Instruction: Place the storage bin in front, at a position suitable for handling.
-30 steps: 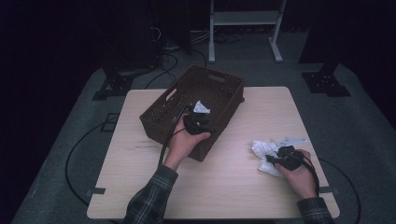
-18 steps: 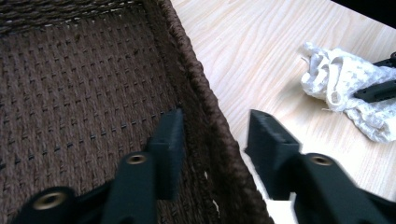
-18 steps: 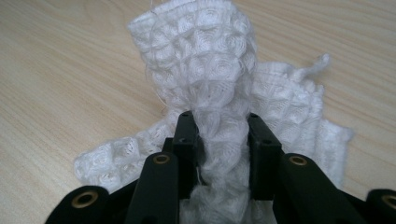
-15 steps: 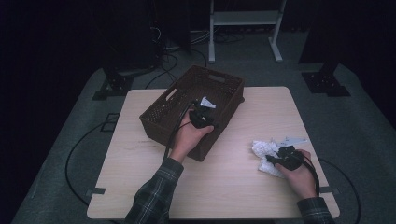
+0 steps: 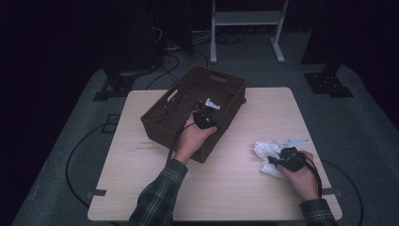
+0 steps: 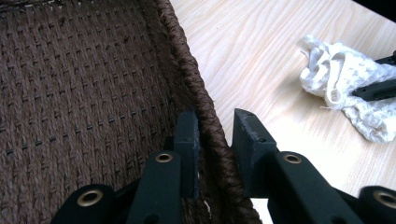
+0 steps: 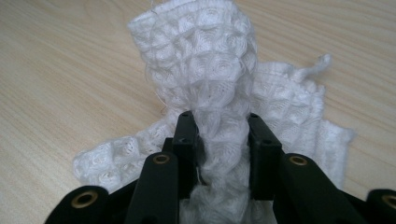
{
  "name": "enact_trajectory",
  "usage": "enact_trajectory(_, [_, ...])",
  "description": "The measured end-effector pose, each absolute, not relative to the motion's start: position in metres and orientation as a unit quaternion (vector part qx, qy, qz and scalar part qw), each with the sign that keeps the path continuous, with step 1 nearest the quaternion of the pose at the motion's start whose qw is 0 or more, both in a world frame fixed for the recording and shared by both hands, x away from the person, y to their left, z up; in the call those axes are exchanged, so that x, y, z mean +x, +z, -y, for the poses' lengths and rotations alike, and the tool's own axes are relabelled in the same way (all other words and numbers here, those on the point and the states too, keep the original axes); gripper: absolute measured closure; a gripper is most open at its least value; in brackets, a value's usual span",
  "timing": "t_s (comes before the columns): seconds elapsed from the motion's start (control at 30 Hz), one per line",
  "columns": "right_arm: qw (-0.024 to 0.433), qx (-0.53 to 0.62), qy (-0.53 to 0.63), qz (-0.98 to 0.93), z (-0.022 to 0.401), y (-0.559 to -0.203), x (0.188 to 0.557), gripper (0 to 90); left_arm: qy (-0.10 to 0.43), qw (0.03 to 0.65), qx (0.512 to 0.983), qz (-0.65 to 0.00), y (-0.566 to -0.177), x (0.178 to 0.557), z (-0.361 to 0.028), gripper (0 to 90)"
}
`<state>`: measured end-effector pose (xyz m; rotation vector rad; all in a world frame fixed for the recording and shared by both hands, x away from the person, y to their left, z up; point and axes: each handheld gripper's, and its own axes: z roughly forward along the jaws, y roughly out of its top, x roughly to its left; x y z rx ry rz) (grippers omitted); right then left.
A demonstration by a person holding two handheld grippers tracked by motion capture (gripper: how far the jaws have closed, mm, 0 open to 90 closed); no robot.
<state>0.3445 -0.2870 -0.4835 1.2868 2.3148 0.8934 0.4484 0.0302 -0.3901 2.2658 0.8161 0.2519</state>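
A dark brown woven basket (image 5: 221, 77) stands on the far left half of the wooden table (image 5: 244, 197). My left gripper (image 5: 207, 113) straddles its near-right rim. In the left gripper view the braided rim (image 6: 187, 56) runs between the two jaws of the left gripper (image 6: 215, 116), which have just been closing and now press on it. A crumpled white waffle cloth (image 5: 263, 150) lies near the table's right front. My right gripper (image 5: 275, 162) is shut on it. In the right gripper view a bunched fold of the cloth (image 7: 205, 51) rises between the jaws of the right gripper (image 7: 219, 116).
Bare tabletop lies between the basket and the cloth (image 6: 345, 84). Behind the table stands a white metal frame (image 5: 244, 19). Black cables (image 5: 75, 155) and dark stand bases (image 5: 329, 80) lie on the grey floor around it.
My left hand has shifted slightly up and right along the basket's rim and its jaws have closed onto it. The right hand and the cloth have stayed put.
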Motion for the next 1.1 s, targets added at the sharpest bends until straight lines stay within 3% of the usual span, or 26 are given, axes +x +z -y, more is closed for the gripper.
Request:
enact_trajectory(0.33, [0.173, 0.453, 0.315, -0.816, 0.287, -0.484, 0.344, 69.2, 0.096, 0.328, 0.882, -0.326, -0.384, 0.445, -0.034, 77.6])
enact_trajectory(1.1, [0.176, 0.452, 0.311, -0.817, 0.286, -0.484, 0.346, 71.0, 0.102, 0.330, 0.880, -0.328, -0.383, 0.419, -0.087, 83.3])
